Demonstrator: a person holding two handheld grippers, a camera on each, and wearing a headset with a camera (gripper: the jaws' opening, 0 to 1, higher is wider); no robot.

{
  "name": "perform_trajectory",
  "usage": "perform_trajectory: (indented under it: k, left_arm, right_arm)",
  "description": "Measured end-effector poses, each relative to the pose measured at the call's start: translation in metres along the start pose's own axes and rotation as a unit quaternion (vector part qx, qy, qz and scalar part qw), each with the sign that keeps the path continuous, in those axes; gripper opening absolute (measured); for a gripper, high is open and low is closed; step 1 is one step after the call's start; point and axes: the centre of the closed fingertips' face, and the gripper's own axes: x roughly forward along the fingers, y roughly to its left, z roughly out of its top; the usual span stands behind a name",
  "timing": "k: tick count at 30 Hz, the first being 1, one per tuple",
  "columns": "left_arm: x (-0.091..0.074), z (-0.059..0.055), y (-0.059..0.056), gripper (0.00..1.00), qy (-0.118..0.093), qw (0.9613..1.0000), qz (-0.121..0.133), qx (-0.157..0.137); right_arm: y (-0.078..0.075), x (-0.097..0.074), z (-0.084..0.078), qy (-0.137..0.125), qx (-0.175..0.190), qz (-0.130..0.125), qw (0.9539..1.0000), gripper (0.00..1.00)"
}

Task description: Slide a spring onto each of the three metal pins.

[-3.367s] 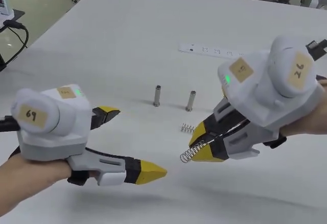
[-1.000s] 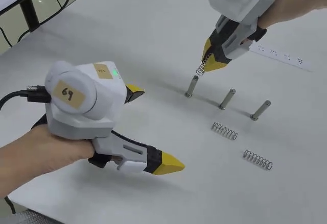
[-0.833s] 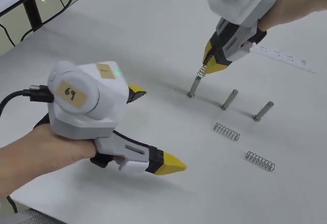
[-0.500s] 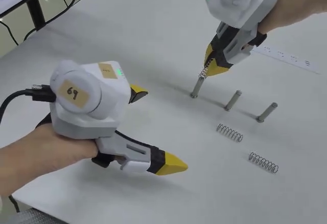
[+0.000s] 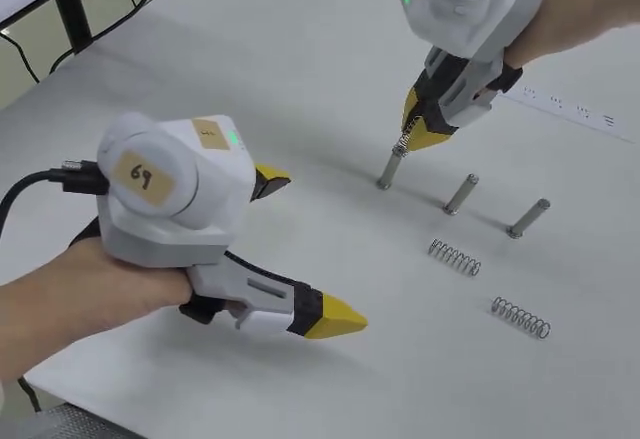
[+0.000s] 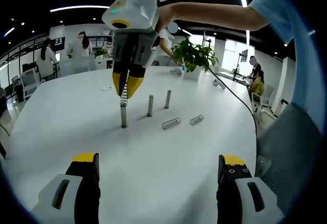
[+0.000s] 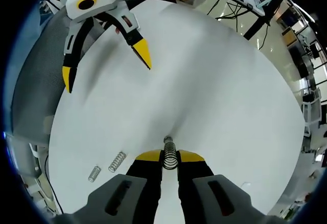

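Right claw (image 5: 418,139) is being pressed together on a spring (image 5: 402,144) and pointed down over the first pin (image 5: 388,171). The spring's lower end is being held right at that pin's top, and whether it is over the tip cannot be told. In the right gripper view the coil is being squeezed between the yellow tips, with the pin's head just beyond it.

Left claw (image 5: 315,249) is being held spread wide and empty, low over the white desk (image 5: 250,79).

Beside the first pin, the second pin (image 5: 460,194) and third pin (image 5: 527,218) are being shown standing in a row, both bare. Just in front of them a loose spring (image 5: 454,257) and a second loose spring (image 5: 520,317) are being shown lying flat on the desk, apart from each other. Beyond the pins, a white power strip (image 5: 580,114) is being glimpsed.

An open office is being taken in by the left gripper view, with a potted plant (image 6: 194,55) at the far side of the desk, people (image 6: 84,45) in the background and strip lights overhead.
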Motion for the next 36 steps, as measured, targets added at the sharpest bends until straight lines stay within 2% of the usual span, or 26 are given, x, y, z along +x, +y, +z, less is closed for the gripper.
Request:
perform_trajectory:
  k: [9, 22, 36]
  left_arm:
    - [0.0, -0.001, 0.001, 0.94, 0.001, 1.0, -0.001, -0.004]
    - [0.0, -0.001, 0.002, 0.94, 0.001, 1.0, 0.0, -0.006]
    - [0.0, -0.002, 0.004, 0.93, 0.001, 0.9999, 0.002, -0.012]
  right_arm:
    - [-0.001, 0.011, -0.001, -0.001, 0.009, 0.011, 0.9999, 0.08]
    - [0.0, 0.032, -0.003, 0.005, 0.005, 0.024, 0.9997, 0.08]
    - [0.002, 0.047, -0.006, 0.013, 0.004, 0.032, 0.9994, 0.08]
